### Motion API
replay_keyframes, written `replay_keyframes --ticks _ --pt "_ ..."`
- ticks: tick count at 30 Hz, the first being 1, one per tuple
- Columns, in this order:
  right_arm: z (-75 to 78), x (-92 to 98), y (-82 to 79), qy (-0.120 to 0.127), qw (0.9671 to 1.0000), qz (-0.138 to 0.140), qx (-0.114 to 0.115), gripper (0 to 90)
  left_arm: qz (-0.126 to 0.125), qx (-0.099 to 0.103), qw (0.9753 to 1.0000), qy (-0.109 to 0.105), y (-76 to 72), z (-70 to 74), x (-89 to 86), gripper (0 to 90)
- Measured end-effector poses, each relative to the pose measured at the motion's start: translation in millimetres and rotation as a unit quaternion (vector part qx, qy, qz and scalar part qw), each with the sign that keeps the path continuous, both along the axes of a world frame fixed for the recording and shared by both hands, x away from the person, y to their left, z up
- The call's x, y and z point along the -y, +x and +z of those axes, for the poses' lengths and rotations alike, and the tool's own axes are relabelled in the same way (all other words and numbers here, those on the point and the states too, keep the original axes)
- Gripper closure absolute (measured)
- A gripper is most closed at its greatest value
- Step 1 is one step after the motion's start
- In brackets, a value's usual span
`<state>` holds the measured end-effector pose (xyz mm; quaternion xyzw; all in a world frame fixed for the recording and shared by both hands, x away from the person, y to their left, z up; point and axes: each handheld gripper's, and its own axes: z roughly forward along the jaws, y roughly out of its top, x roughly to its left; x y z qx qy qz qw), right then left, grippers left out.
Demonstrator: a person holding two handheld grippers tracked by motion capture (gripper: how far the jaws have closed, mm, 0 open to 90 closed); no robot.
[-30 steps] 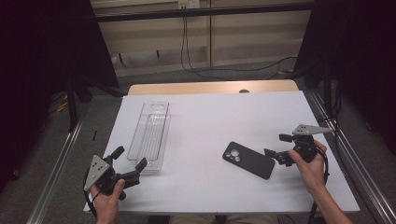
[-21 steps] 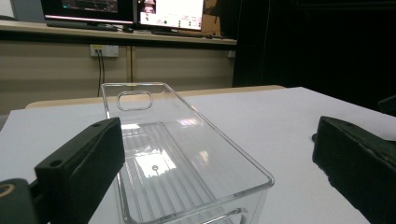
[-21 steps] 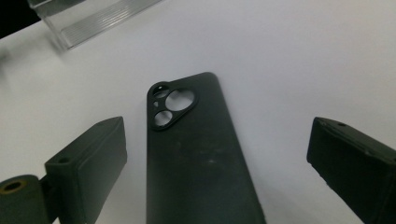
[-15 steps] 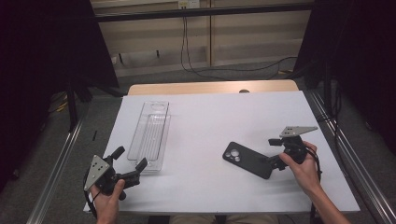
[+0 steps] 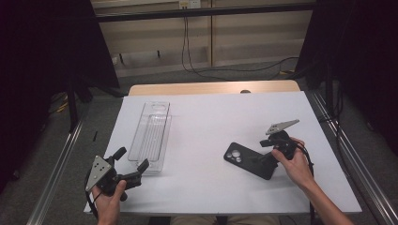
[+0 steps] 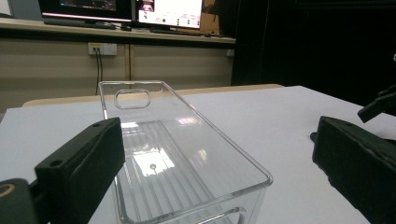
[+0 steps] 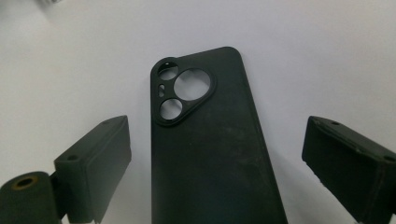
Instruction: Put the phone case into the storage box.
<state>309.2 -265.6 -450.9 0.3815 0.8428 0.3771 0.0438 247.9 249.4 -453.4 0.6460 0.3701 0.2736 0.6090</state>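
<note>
A black phone case lies back-up on the white table, its camera cut-outs toward the left. In the right gripper view the phone case runs up between the two wide-apart jaws. My right gripper is open over the case's right end and grips nothing. A clear plastic tray lies lengthwise at the left of the table. My left gripper is held open just before the tray's near end. In the left gripper view the tray sits empty between the spread jaws of that gripper.
A white sheet covers the table, with a wooden strip along the far edge. Metal rails run along both sides. Cables hang down the back wall. Monitors stand on a far shelf.
My right gripper has moved left and down over the phone case's right end. The left gripper and the tray have stayed put.
</note>
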Motion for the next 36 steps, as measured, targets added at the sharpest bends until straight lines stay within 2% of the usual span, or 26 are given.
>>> replay_keyframes --ticks 2,3,5,8,9,10,11,13,15,16,19,20,22,23,26,28,32,36 --pt "0.1 -1.3 1.0 -0.003 1.0 0.0 -0.006 6.4 0.0 0.001 1.0 0.0 0.0 0.0 -0.1 2.4" --pt "-0.8 -2.6 2.7 0.004 0.9999 0.008 -0.011 7.2 -0.001 0.0 1.0 -0.001 0.1 -0.1 0.0 2.4" --pt "-1.9 -9.0 3.4 -0.017 0.9995 0.008 -0.025 5.1 -0.001 0.001 1.0 0.001 0.3 0.0 -0.1 2.4" --pt "-4.0 -12.2 3.9 -0.027 0.9989 0.016 -0.035 5.1 -0.004 0.001 1.0 0.0 0.0 0.0 0.8 2.4" --pt "-7.0 -15.4 4.8 -0.046 0.9977 0.025 -0.043 3.7 -0.005 0.001 1.0 0.0 0.1 0.0 0.8 2.4" --pt "-8.1 -17.2 4.7 -0.053 0.997 0.028 -0.049 3.9 -0.005 0.001 1.0 0.0 0.1 0.0 0.8 2.4" --pt "-8.1 -17.2 4.7 -0.053 0.997 0.028 -0.049 3.9 -0.004 0.001 1.0 0.0 0.1 -0.1 0.9 2.4" --pt "-8.7 -22.5 6.8 -0.079 0.995 0.042 -0.044 4.1 -0.009 0.001 1.0 0.001 0.7 -0.5 0.6 2.4" --pt "-8.4 -24.0 7.4 -0.08 0.9951 0.04 -0.043 3.9 -0.01 0.0 1.0 0.0 0.8 -0.6 1.0 2.4" --pt "-7.8 -25.4 8.6 -0.085 0.9943 0.047 -0.044 3.8 -0.01 0.0 1.0 0.0 0.8 -0.6 1.0 2.4" --pt "-9.2 -30.6 11.4 -0.092 0.9926 0.058 -0.054 3.8 -0.011 0.001 0.9999 0.001 0.6 -0.4 0.8 2.4" --pt "-12.0 -33.3 13.7 -0.103 0.9908 0.065 -0.06 4.0 -0.01 0.001 0.9999 0.0 0.5 -0.4 0.8 2.4" --pt "-12.7 -34.7 13.7 -0.107 0.9904 0.062 -0.06 4.1 -0.008 0.0 1.0 0.001 0.5 -0.6 0.4 2.4" --pt "-15.3 -36.9 14.5 -0.117 0.9893 0.069 -0.053 4.1 -0.008 0.0 1.0 0.001 0.6 -0.6 0.2 2.4" --pt "-18.2 -40.5 13.5 -0.124 0.988 0.071 -0.059 2.2 -0.007 -0.001 1.0 0.002 0.7 -0.7 0.4 2.7" --pt "-19.3 -44.7 11.4 -0.14 0.9862 0.071 -0.052 1.5 -0.006 -0.001 1.0 0.003 1.0 -0.8 0.6 2.8" --pt "-19.2 -46.2 10.4 -0.149 0.9854 0.066 -0.05 3.8 -0.008 -0.002 1.0 0.004 0.9 -0.8 1.4 2.8" --pt "-20.2 -48.4 7.8 -0.161 0.9841 0.065 -0.037 5.1 -0.008 -0.002 0.9999 0.006 1.0 -0.9 1.4 2.8"
